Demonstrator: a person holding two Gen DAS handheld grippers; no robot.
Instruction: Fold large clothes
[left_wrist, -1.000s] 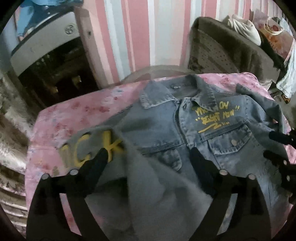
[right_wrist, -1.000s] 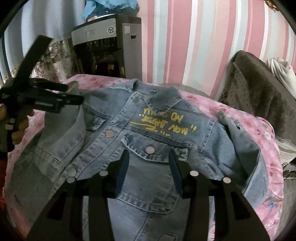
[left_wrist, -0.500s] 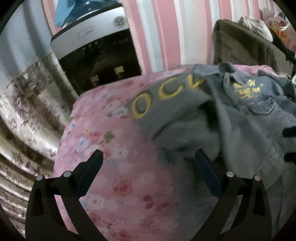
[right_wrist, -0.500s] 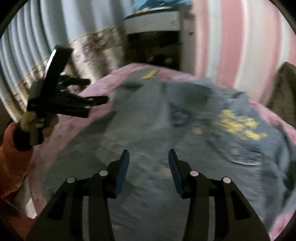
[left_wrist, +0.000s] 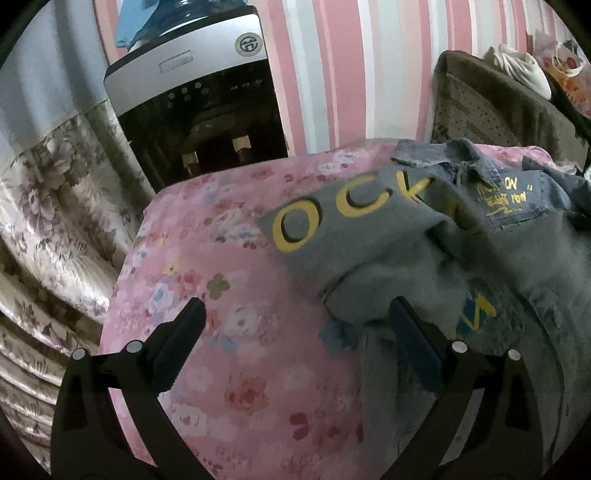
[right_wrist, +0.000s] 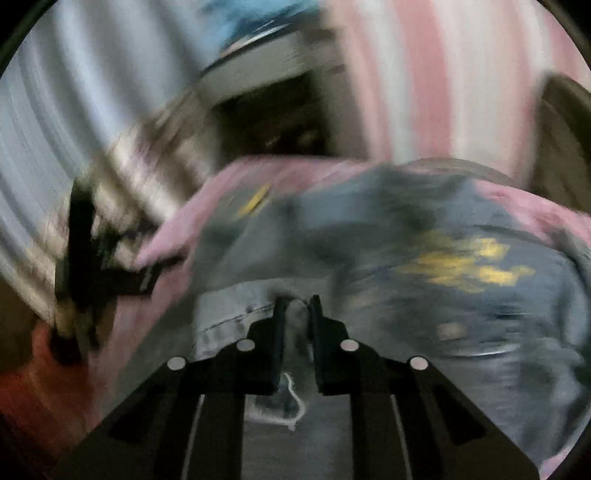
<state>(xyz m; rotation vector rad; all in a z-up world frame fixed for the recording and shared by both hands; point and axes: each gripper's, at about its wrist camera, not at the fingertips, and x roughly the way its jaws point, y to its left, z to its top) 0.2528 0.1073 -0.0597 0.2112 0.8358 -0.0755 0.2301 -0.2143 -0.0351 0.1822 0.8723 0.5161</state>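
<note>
A blue denim jacket (left_wrist: 513, 221) with yellow lettering lies on the pink floral bedspread (left_wrist: 236, 332). Its left part is folded over and shows large yellow letters (left_wrist: 354, 210). My left gripper (left_wrist: 295, 325) is open and empty, above the bedspread at the jacket's left edge. My right gripper (right_wrist: 297, 306) is shut on a fold of the denim jacket (right_wrist: 461, 266) near its lower hem; that view is blurred by motion. The left gripper (right_wrist: 85, 266) also shows at the left of the right wrist view.
A water dispenser (left_wrist: 195, 103) stands behind the bed by the pink striped wall. A floral curtain (left_wrist: 48, 206) hangs at the left. A brown chair (left_wrist: 491, 107) with bags stands at the back right.
My left gripper has let go of the folded jacket part and moved left over the bedspread. My right gripper has closed on the jacket's fabric and is moving fast.
</note>
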